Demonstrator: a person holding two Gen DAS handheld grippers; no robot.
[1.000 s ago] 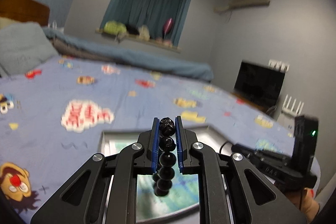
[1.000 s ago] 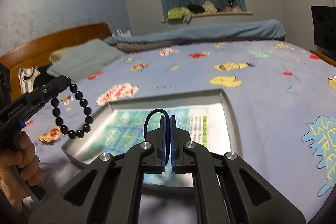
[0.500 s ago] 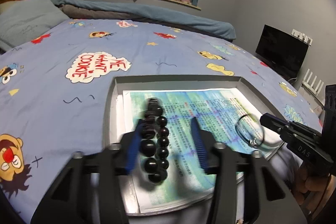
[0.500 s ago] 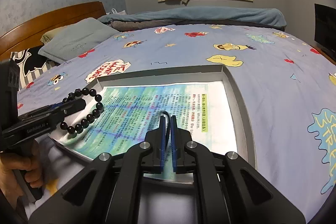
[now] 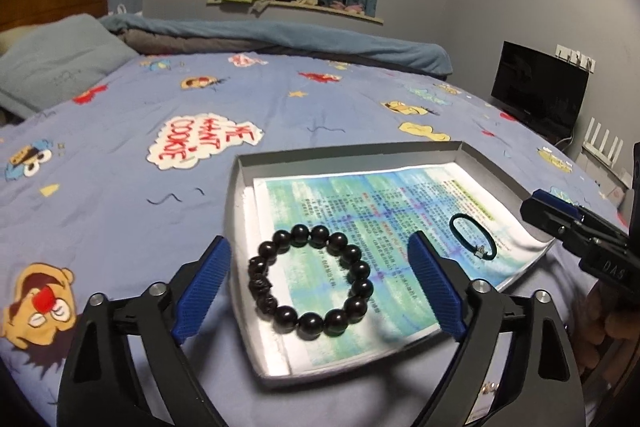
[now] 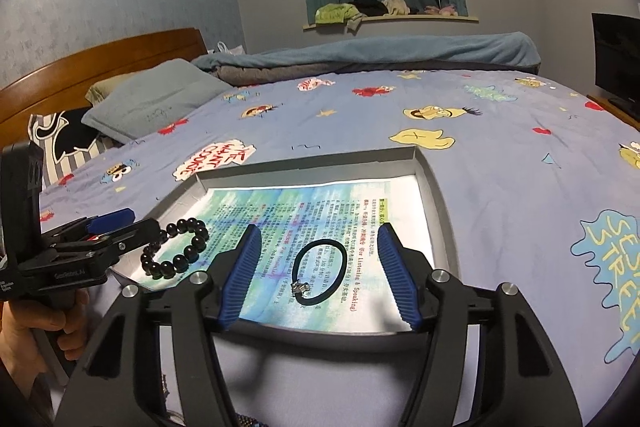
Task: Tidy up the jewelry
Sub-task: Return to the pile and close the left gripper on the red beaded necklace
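tray lies on the bed, lower centre of both views. a printed sheet lies inside the tray. bead bracelet rests on the sheet's left part, between the spread left tongs, untouched by them. hair tie rests on the sheet to the right of the bracelet, between the parted right tongs, apart from both pads. pillow at upper left; rolled blanket behind, along the bed's far edge.
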